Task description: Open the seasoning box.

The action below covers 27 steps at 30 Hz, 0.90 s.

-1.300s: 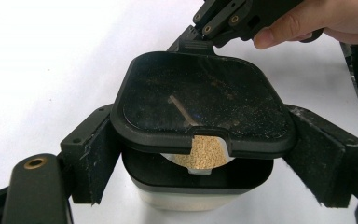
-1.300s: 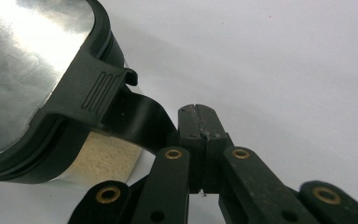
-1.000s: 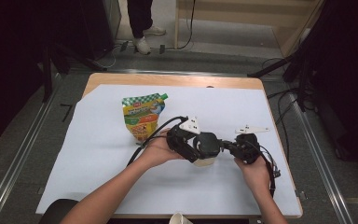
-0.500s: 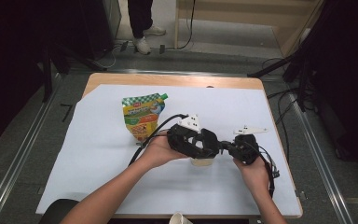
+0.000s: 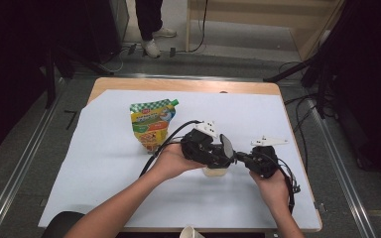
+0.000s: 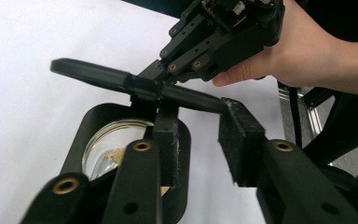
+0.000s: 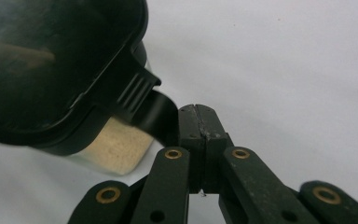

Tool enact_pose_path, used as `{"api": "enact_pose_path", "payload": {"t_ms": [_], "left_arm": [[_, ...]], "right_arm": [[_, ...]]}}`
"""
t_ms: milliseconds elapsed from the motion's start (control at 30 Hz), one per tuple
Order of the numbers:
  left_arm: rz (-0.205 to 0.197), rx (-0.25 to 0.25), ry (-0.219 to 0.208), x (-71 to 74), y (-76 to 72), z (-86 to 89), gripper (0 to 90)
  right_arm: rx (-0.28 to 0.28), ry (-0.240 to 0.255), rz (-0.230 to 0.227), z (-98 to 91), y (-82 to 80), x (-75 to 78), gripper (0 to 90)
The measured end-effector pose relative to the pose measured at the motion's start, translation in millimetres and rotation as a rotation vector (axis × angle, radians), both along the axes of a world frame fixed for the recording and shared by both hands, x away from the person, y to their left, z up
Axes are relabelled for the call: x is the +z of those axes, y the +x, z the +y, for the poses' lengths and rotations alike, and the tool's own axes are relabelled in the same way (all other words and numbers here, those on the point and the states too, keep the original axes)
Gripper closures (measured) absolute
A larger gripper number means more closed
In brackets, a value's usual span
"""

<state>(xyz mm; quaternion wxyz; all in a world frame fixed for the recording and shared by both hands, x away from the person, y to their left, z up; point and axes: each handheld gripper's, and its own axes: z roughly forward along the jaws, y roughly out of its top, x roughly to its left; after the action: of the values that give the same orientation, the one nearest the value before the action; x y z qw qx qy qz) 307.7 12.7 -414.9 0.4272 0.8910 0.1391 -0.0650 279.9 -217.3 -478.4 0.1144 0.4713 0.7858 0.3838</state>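
A clear cup of beige powder stands on the white sheet between the two hands. Over it tilts a black scoop, whose bowl covers the cup. My right gripper is shut on the end of the scoop's ribbed handle; in the high view it comes in from the right. My left gripper reaches over the cup from the left. Its jaws have just been closing and stand a little apart, with the handle crossing at their tips and white sheet showing between the pads.
A green and yellow pouch lies flat on the sheet behind the left hand. A paper cup sits at the table's front edge. Cables trail from both grippers. A person's feet are on the floor beyond the table.
Both hands stay in place over the cup. Nothing else has visibly shifted.
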Motion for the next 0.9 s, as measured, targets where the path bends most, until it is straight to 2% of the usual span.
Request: {"api": "enact_pose_path", "payload": {"t_ms": [200,300,400,733,833,900], "left_arm": [[0.005,-0.015,-0.016,2.6,-0.3,-3.6,79.0],[0.042,-0.024,-0.042,1.4,3.2,-8.1,80.2],[0.049,-0.032,-0.051,0.3,4.4,-14.1,82.6],[0.049,-0.067,-0.033,-1.9,9.2,-28.6,83.8],[0.070,-0.058,-0.031,-1.8,10.1,-26.9,82.5],[0.058,-0.050,-0.025,0.8,9.6,-23.2,80.6]], "right_arm": [[0.000,0.009,0.000,-1.3,-4.4,1.3,90.0],[0.000,0.010,0.005,-1.7,-4.6,1.3,90.0],[-0.003,0.010,0.006,-1.3,-5.2,1.3,90.0],[-0.010,0.020,0.016,-0.6,-6.5,0.9,90.0],[-0.005,0.049,0.032,-3.5,-5.9,0.0,90.0],[-0.002,0.066,0.034,-5.2,-7.6,0.2,90.0]]}}
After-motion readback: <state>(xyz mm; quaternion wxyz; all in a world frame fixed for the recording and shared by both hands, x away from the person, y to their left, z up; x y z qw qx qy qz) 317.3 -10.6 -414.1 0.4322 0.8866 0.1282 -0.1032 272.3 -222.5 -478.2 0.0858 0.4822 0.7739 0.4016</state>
